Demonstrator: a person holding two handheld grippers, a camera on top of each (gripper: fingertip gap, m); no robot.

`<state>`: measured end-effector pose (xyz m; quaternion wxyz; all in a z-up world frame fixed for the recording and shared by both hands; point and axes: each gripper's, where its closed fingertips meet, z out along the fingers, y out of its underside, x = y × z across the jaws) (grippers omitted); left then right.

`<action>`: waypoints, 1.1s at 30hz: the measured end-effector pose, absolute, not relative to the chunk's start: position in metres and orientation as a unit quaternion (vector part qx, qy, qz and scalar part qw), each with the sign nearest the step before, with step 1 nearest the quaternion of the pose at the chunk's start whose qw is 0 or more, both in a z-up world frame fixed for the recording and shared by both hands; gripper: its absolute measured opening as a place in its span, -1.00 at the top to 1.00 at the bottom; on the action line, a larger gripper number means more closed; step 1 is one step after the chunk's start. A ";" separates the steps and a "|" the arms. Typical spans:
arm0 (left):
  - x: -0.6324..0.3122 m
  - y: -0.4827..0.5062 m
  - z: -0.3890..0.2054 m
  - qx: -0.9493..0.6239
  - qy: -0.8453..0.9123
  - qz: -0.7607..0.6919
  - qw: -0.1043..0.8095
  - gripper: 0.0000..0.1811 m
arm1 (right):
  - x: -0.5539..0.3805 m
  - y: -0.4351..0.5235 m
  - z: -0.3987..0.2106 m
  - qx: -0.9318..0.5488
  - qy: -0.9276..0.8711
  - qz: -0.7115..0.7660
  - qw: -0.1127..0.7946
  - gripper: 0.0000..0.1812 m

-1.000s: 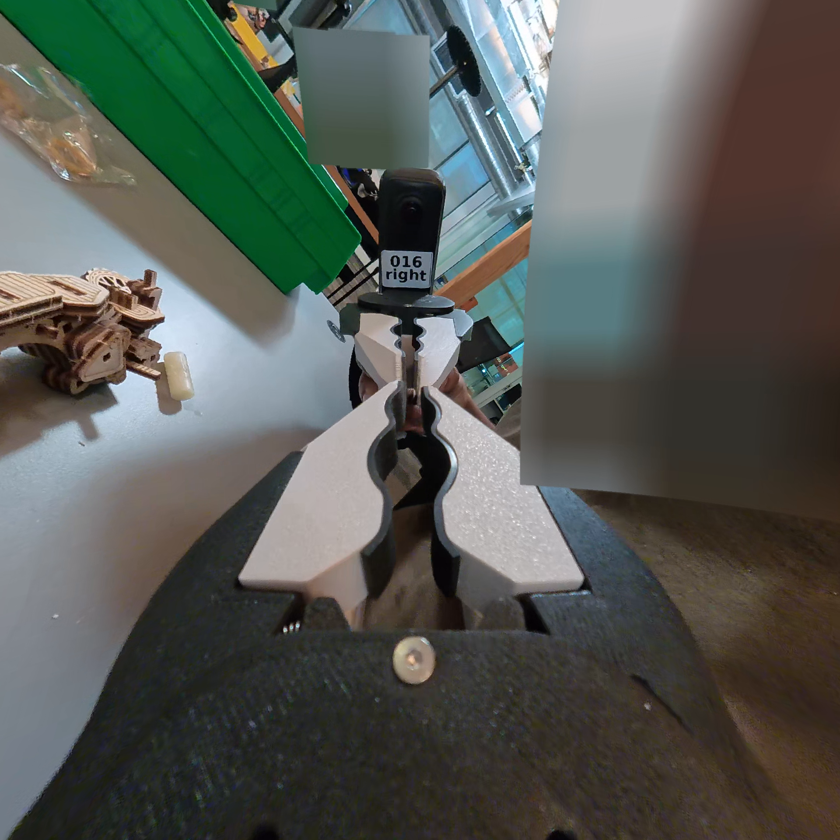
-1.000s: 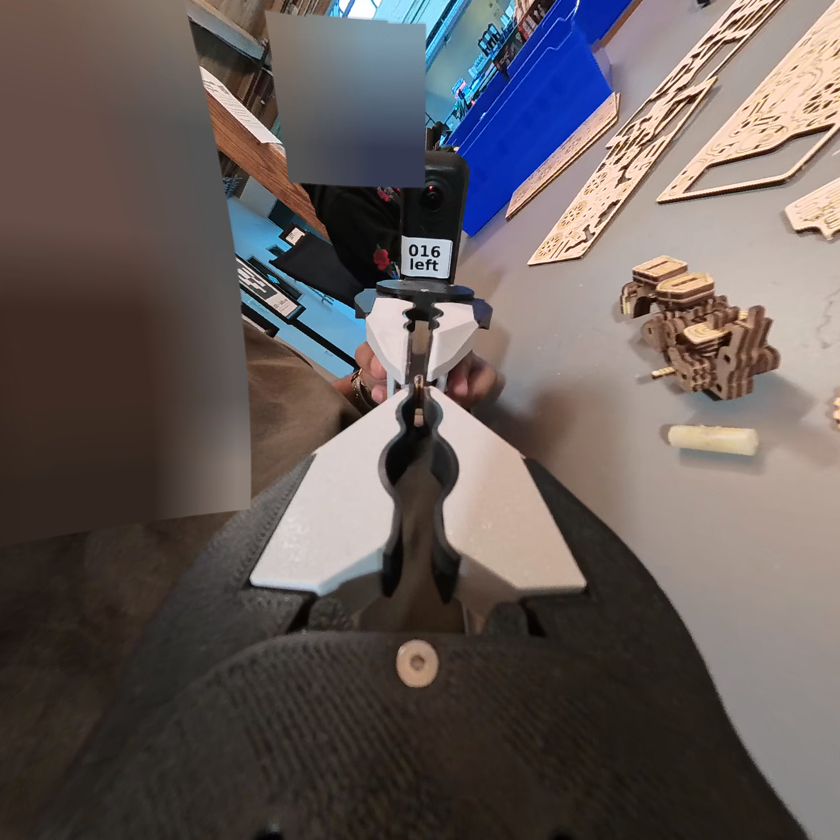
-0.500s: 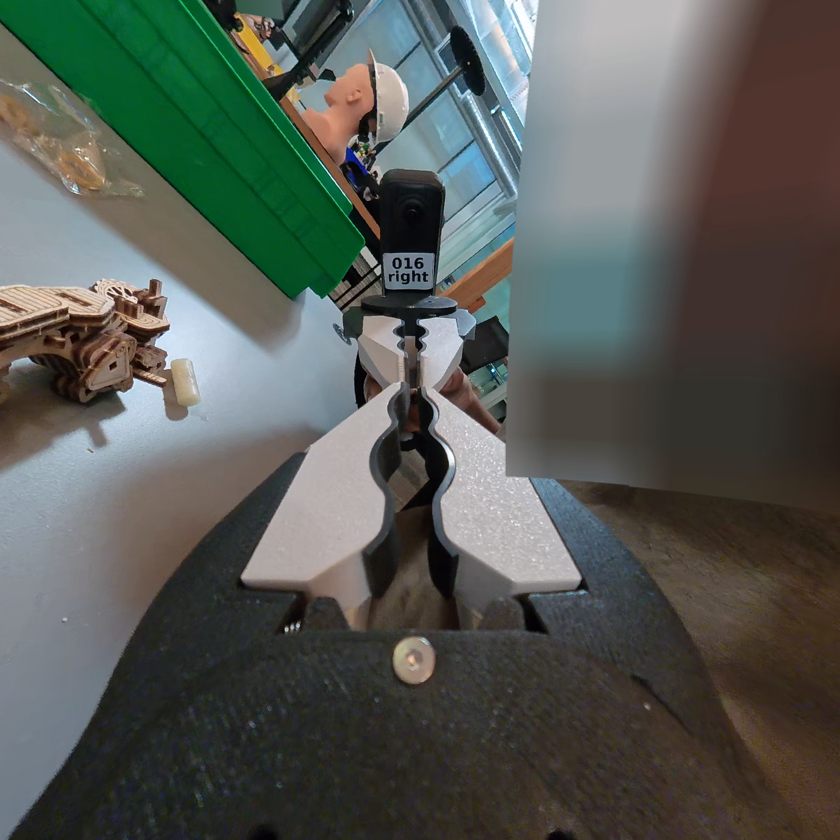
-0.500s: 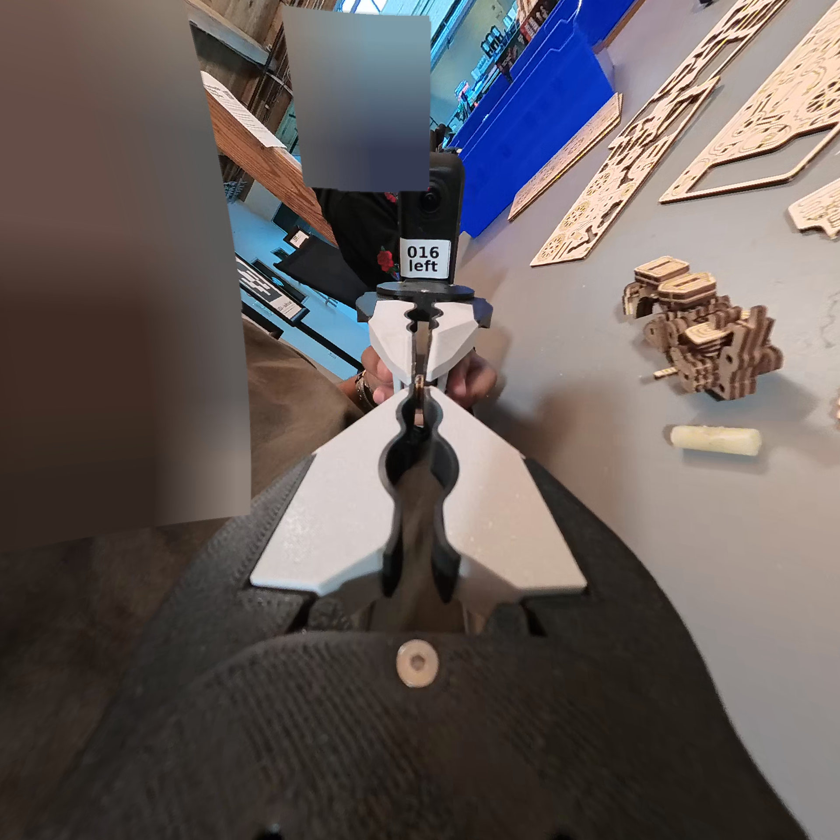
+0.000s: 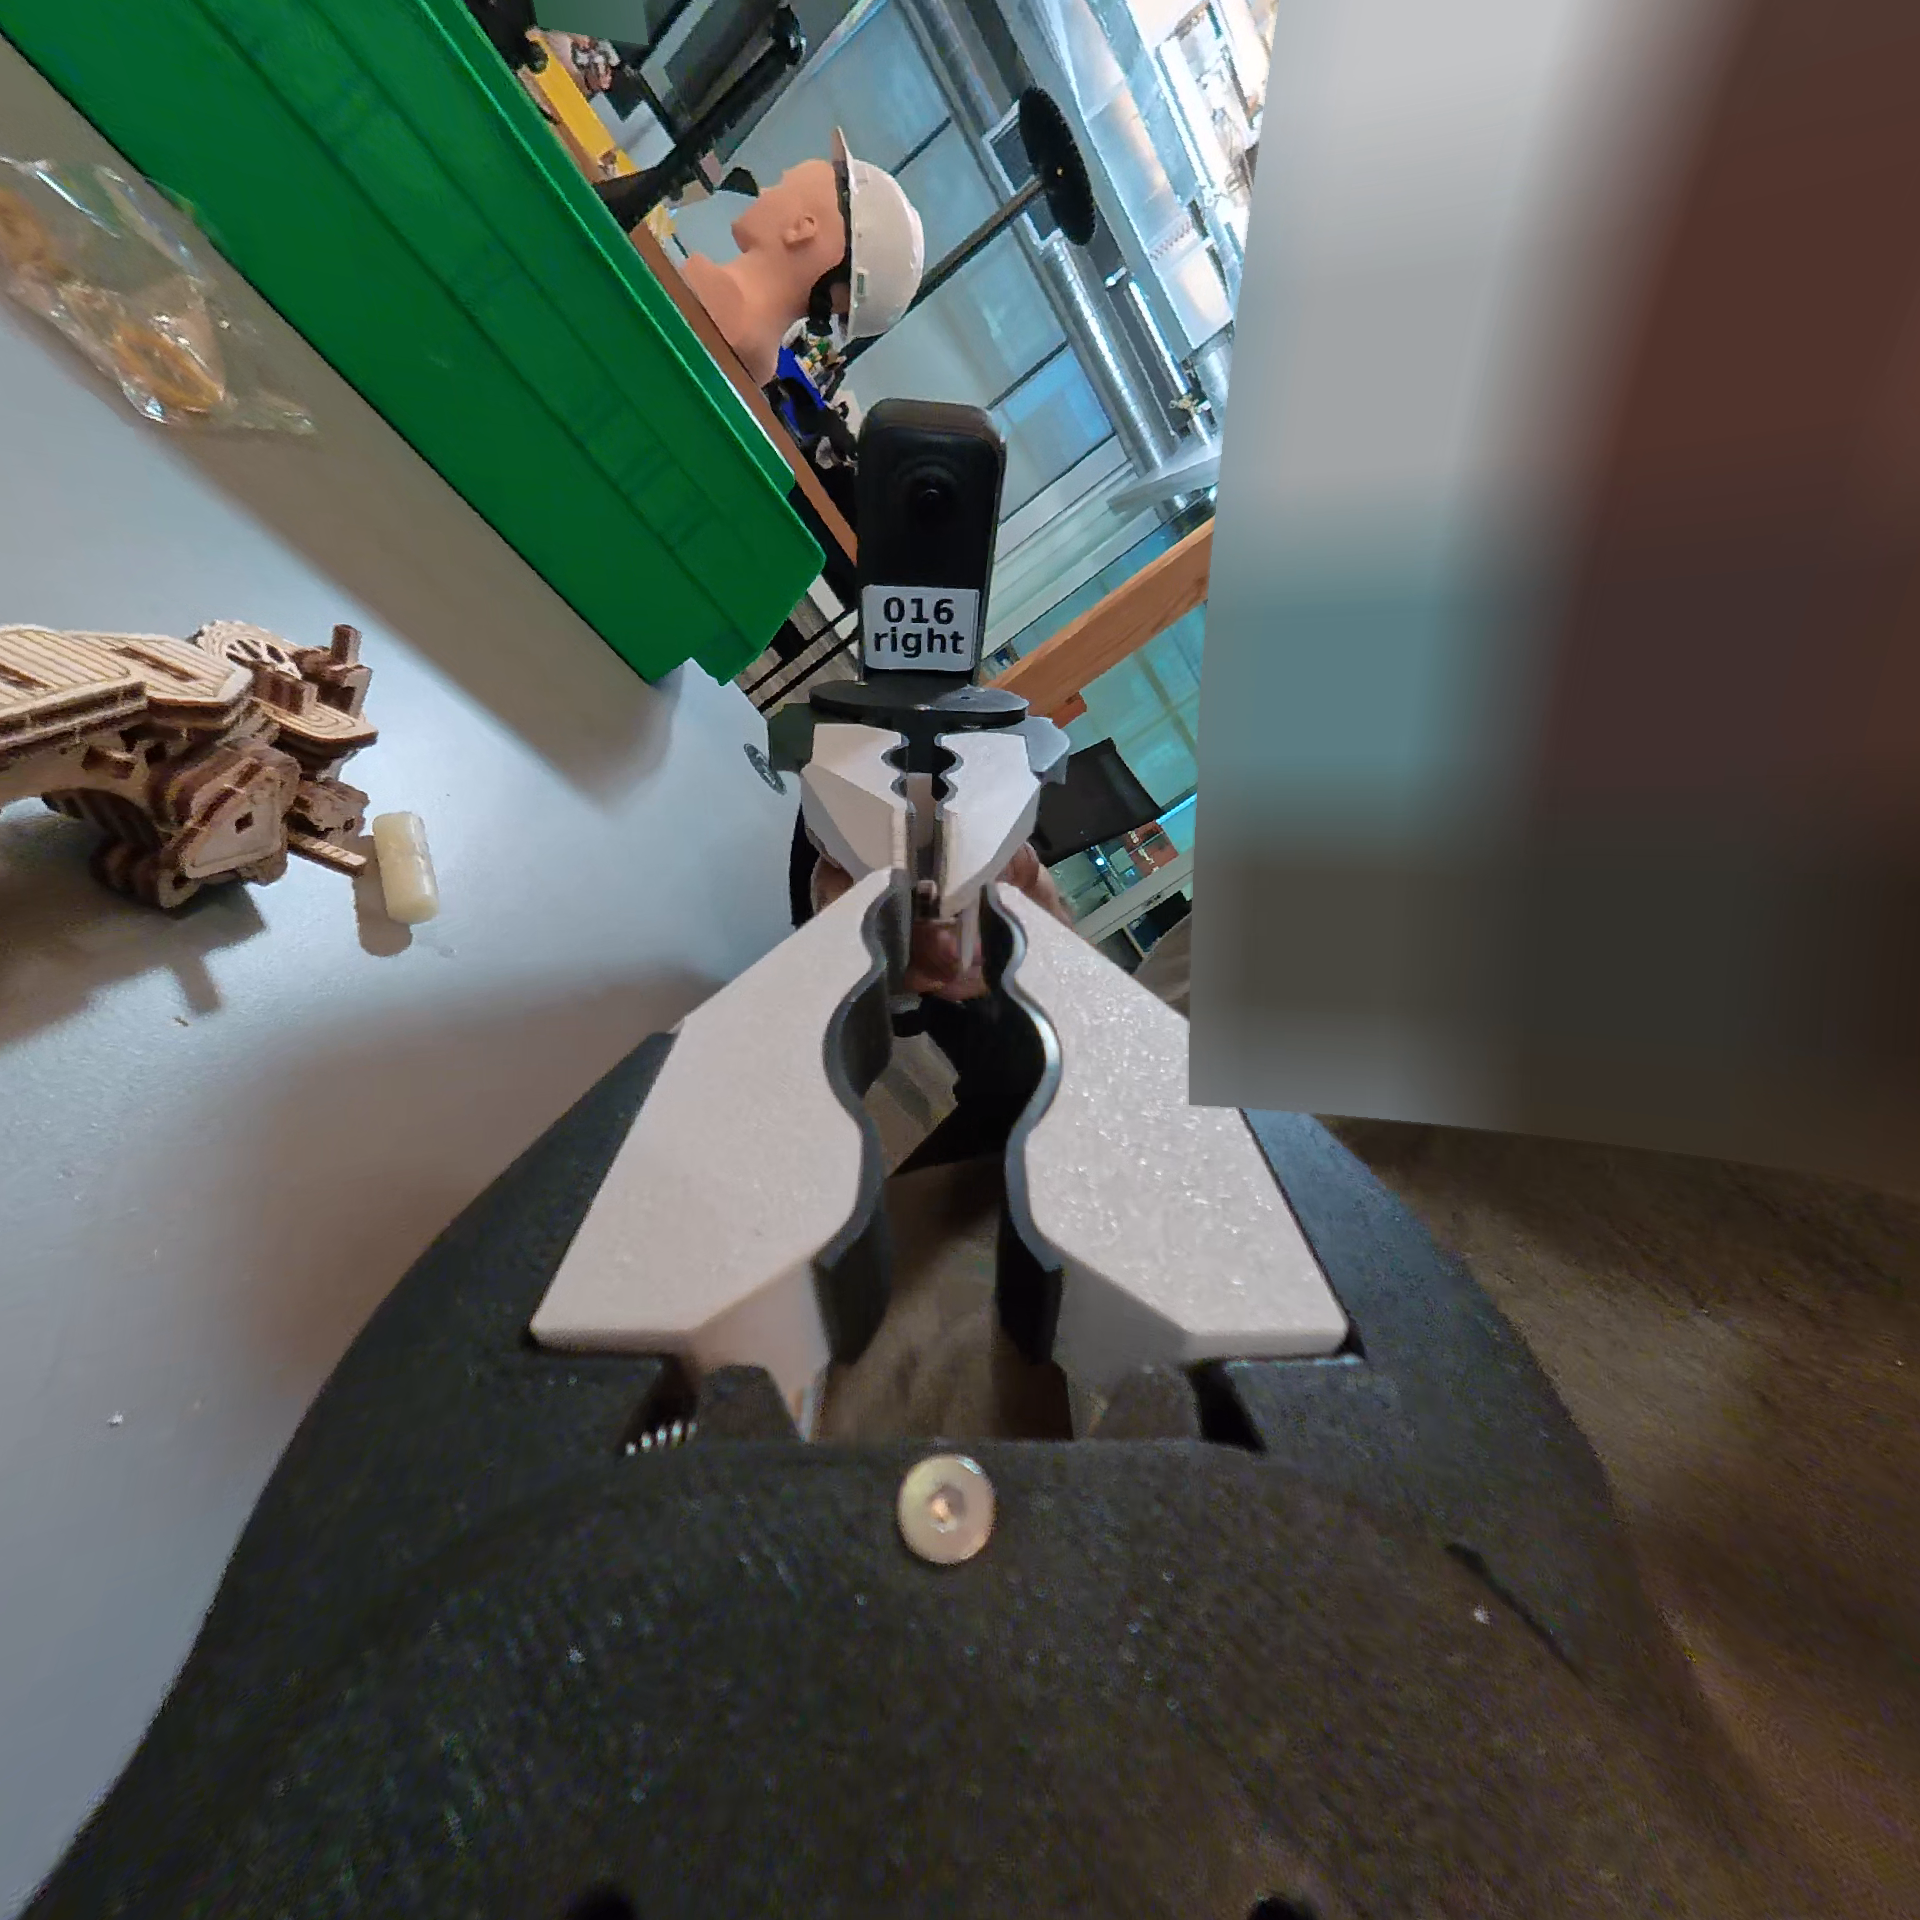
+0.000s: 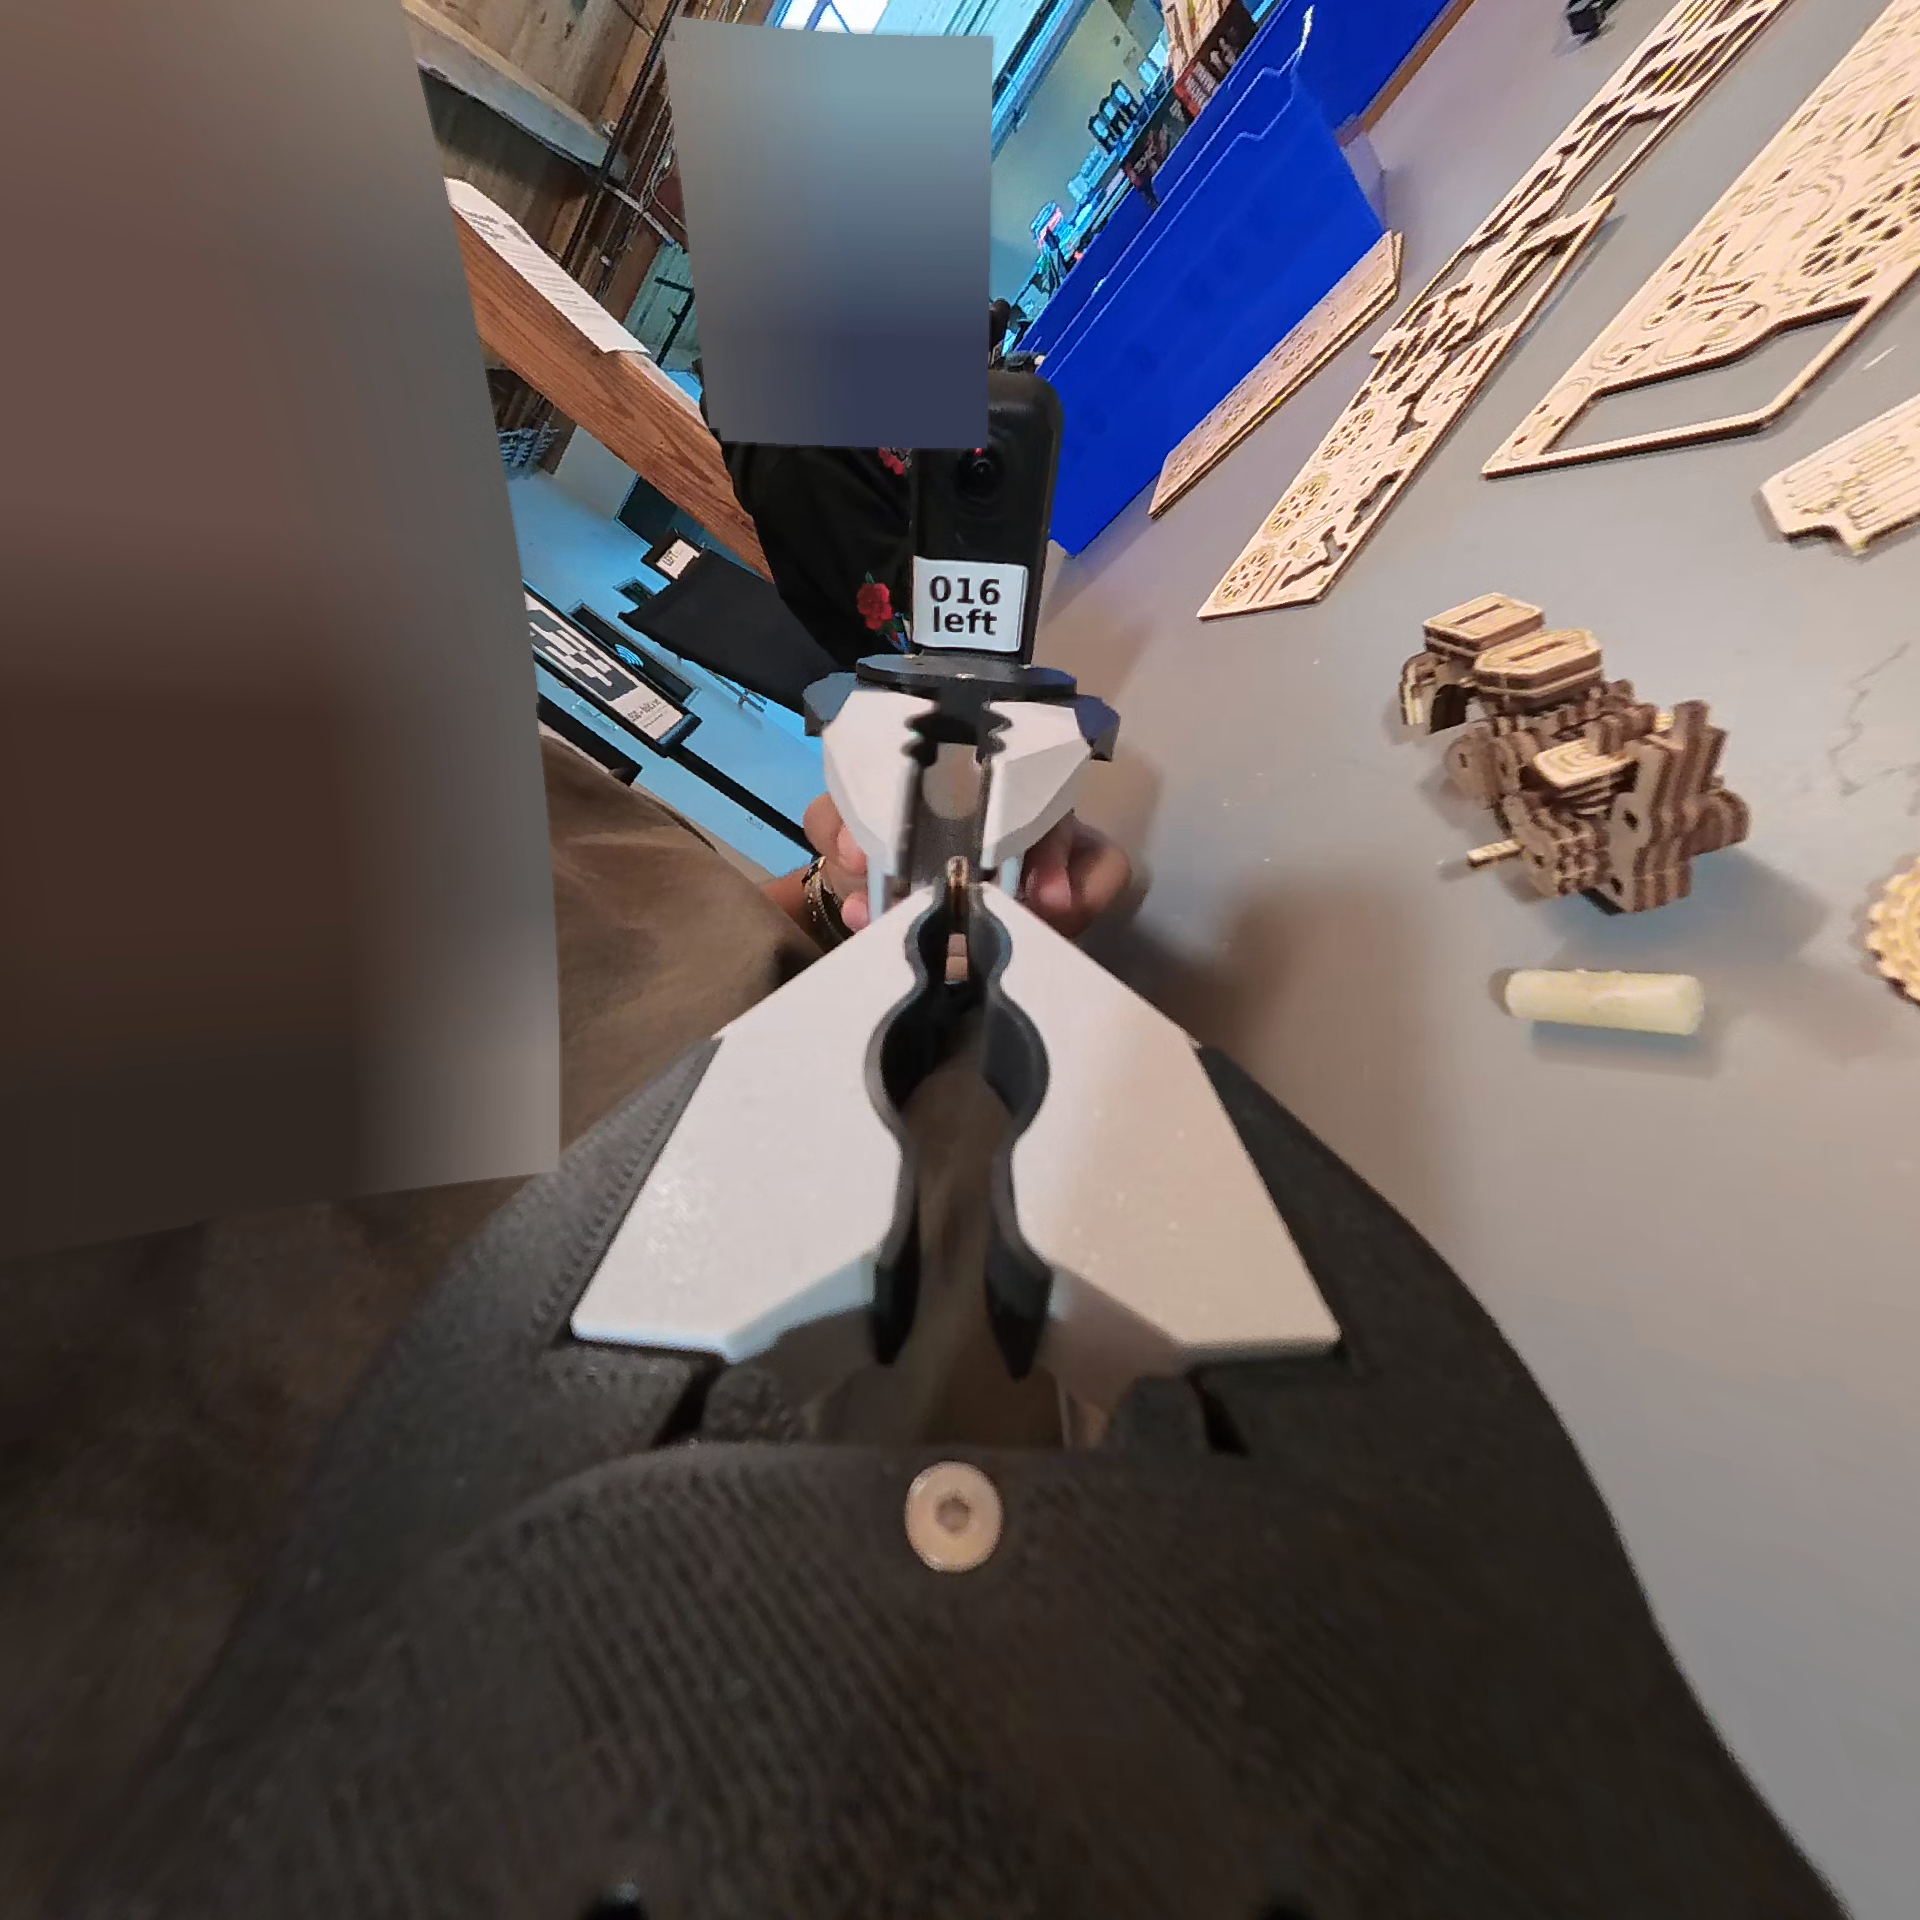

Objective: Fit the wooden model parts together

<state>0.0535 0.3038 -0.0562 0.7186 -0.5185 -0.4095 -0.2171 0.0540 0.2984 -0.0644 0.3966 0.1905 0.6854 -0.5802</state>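
right claw (image 6: 958, 914) pinched on small wooden piece (image 6: 957, 875); left claw (image 5: 940, 914) narrowly parted; alignment to be kept square.

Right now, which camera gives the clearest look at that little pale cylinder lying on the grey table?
The right wrist view: the pale cylinder lies side-on, large and unblocked, apart from the half-built wooden model. In the left wrist view the same cylinder looks smaller and foreshortened, lying close beside the model's protruding peg.
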 end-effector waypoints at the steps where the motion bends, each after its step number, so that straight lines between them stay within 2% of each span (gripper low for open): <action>1: 0.054 0.303 -0.056 -0.518 -0.409 -0.216 0.719 0.86 | 0.053 0.299 -0.064 0.193 0.684 -0.581 0.397 0.99; 9: 0.053 0.302 -0.058 -0.530 -0.416 -0.198 0.712 0.90 | 0.052 0.300 -0.064 0.198 0.673 -0.583 0.409 0.99; 19: 0.056 0.307 -0.062 -0.542 -0.417 -0.193 0.704 0.95 | 0.054 0.299 -0.065 0.184 0.691 -0.587 0.381 0.99; 23: 0.055 0.305 -0.061 -0.538 -0.421 -0.194 0.705 0.94 | 0.053 0.299 -0.066 0.162 0.717 -0.594 0.325 0.99; 30: 0.051 0.303 -0.063 -0.501 -0.446 -0.227 0.707 0.96 | 0.049 0.298 -0.069 0.088 0.784 -0.597 0.147 0.99; 33: 0.051 0.306 -0.066 -0.518 -0.445 -0.212 0.699 0.99 | 0.051 0.296 -0.069 0.073 0.793 -0.594 0.116 0.99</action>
